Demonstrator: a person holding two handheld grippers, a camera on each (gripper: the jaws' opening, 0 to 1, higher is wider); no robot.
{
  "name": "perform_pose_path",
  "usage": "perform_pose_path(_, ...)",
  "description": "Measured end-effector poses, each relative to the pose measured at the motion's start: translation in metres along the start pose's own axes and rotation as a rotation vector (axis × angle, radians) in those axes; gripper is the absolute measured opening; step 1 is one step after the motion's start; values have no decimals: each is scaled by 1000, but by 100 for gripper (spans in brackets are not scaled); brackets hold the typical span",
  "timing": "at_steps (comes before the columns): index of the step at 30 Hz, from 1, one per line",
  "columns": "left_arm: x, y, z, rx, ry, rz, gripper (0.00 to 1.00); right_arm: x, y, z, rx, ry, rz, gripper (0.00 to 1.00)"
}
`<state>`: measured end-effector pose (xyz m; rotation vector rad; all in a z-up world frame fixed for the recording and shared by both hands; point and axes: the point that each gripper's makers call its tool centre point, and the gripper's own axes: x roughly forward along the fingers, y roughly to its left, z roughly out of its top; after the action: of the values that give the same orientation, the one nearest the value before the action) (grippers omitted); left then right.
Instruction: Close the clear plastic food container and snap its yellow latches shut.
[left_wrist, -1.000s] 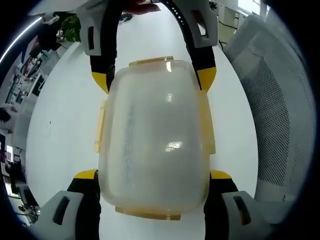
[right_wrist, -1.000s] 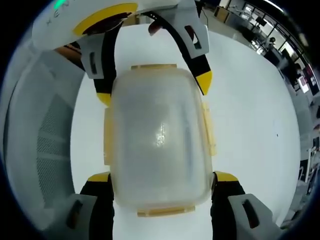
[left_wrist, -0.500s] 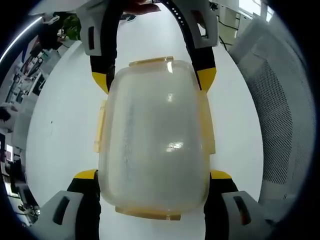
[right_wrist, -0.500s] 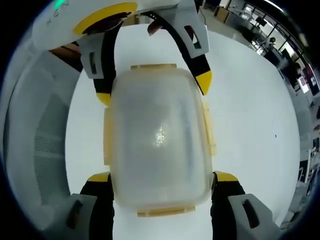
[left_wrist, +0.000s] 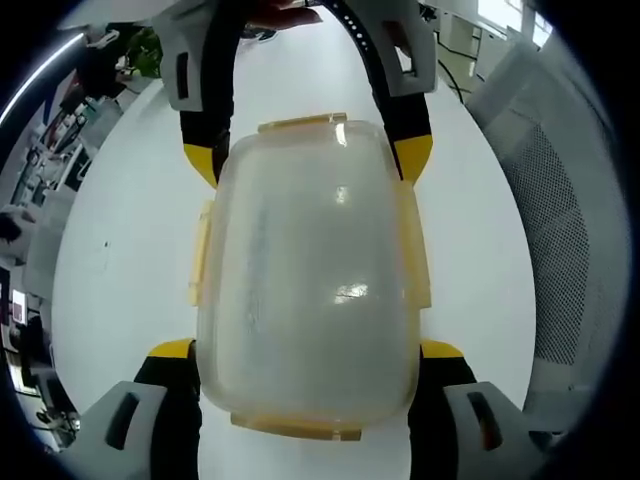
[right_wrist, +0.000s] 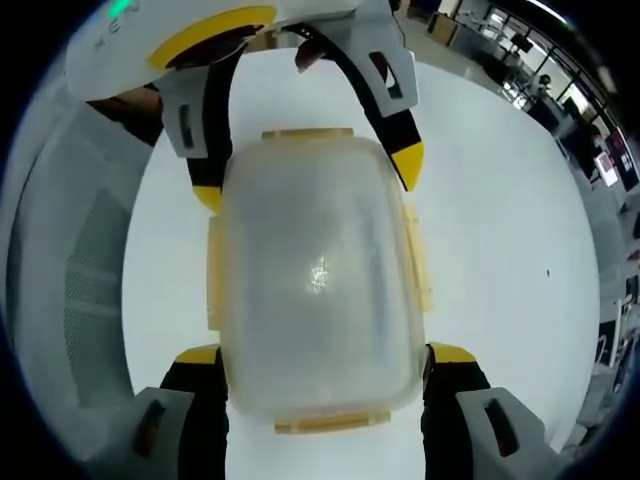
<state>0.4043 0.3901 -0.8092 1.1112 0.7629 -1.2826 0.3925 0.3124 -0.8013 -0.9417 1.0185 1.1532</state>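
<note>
We hold the light, slick container (left_wrist: 308, 275) between both jaws at opposite ends, so grip its stiff rims.

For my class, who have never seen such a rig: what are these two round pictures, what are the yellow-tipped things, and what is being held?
A person holds a two-jaw gripper in each hand, and a fisheye camera rides on each. In the left gripper view, the left gripper rises from below with its jaws either side of a clear container; the right gripper faces it from the top. The right gripper view shows the same from the opposite end. The container has yellow latches and sits over a white table. A mesh chair stands beside it.
</note>
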Motion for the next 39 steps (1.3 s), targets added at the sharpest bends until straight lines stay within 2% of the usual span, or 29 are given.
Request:
perform_pose_path(24, 6, 21, 0, 7, 10, -3, 87, 2, -23, -1, 6, -5, -1, 80)
perform_pose_path(39, 8, 26, 1, 8, 11, -1, 87, 2, -28, -2, 10, -3, -6, 80)
